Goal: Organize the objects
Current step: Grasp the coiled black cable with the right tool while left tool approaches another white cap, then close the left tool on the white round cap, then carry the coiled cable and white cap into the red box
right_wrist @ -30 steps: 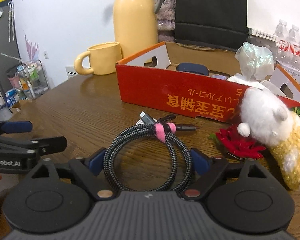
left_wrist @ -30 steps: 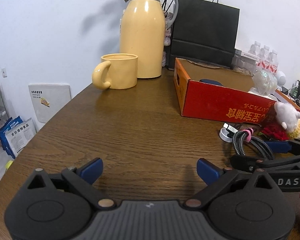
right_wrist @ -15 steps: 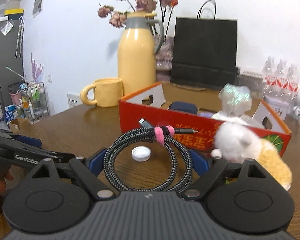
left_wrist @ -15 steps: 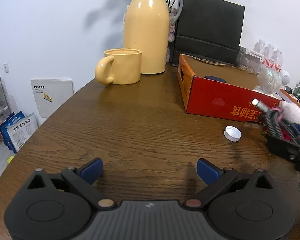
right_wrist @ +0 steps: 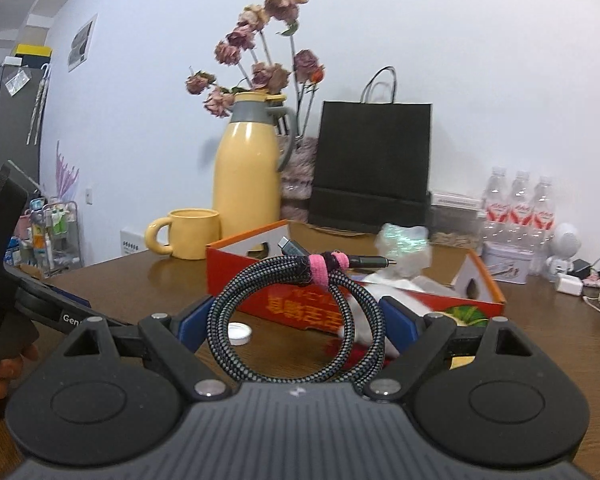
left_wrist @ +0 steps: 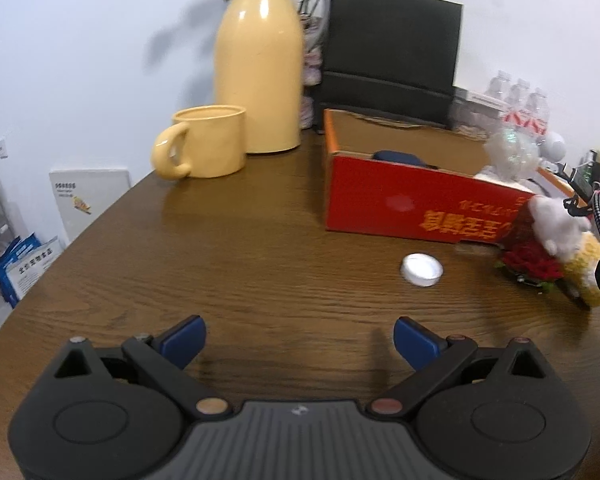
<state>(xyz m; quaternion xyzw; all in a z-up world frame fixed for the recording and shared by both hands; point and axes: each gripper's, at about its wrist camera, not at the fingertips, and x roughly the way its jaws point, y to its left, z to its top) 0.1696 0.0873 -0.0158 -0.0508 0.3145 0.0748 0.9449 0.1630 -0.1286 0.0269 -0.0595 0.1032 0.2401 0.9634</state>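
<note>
One red box (left_wrist: 412, 208) holds a dark pouch (left_wrist: 396, 157) and crumpled plastic (right_wrist: 404, 242).

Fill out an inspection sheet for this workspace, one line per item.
Surface: brown wooden table.
Job's things: coiled braided cable held off the table; red cardboard box open; white cap, plush toy loose.
Clutter: yellow mug, yellow jug, black paper bag, water bottles.
Grippers: left gripper open, holds nothing; right gripper clamps the coil.
Cables: white charger leads at far right.
Surroundings: white wall, wire shelf.
</note>
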